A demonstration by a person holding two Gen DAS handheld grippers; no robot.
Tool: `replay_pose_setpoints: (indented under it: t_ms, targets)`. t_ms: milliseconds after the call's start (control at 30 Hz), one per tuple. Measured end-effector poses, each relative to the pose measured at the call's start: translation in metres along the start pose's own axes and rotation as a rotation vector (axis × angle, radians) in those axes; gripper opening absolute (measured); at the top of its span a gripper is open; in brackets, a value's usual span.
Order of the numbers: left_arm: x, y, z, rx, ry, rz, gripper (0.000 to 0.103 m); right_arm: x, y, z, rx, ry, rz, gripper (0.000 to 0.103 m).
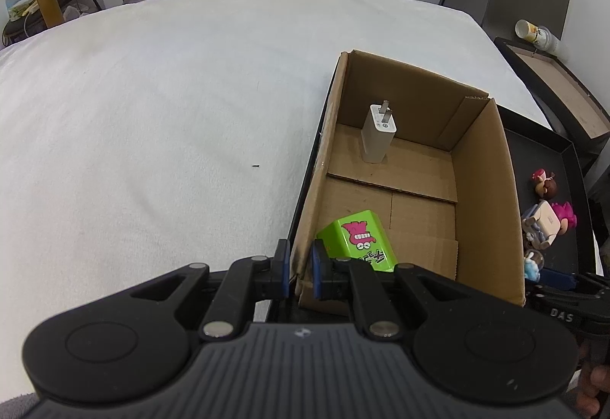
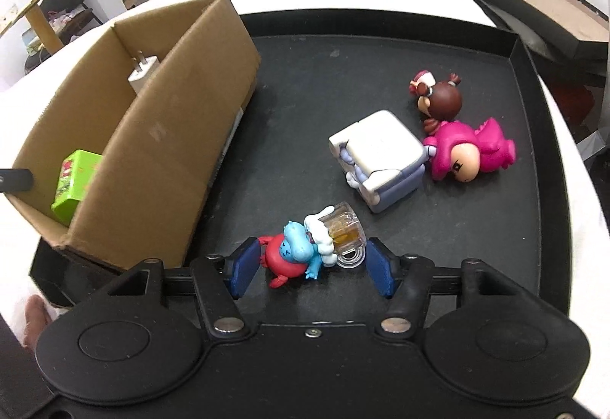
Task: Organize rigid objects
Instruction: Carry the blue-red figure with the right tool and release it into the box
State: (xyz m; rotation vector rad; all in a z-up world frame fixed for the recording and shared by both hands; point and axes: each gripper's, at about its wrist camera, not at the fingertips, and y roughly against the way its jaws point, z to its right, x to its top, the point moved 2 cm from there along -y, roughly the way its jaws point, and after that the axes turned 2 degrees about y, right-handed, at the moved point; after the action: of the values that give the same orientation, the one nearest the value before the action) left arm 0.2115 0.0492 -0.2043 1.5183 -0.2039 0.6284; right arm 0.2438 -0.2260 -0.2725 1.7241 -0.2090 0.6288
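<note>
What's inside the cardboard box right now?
Two things show in the cardboard box: a white charger standing upright near the far end, and a green box near the corner the left gripper clamps. That gripper hides the nearest strip of floor.

The green box is partly hidden behind the left gripper at six o'clock. In the right wrist view the cardboard box wall covers all but the white charger's top. The toys at three o'clock overlap, too small to separate.
</note>
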Motion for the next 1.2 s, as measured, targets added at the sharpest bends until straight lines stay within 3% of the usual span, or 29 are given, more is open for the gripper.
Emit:
replay_pose_setpoints:
  t_ms: [1200]
  targets:
    - [-0.003,0.009,-0.01,-0.057,0.02,0.024,0.01,0.057,0.071,-0.058,-0.018,0.087,0.119,0.059]
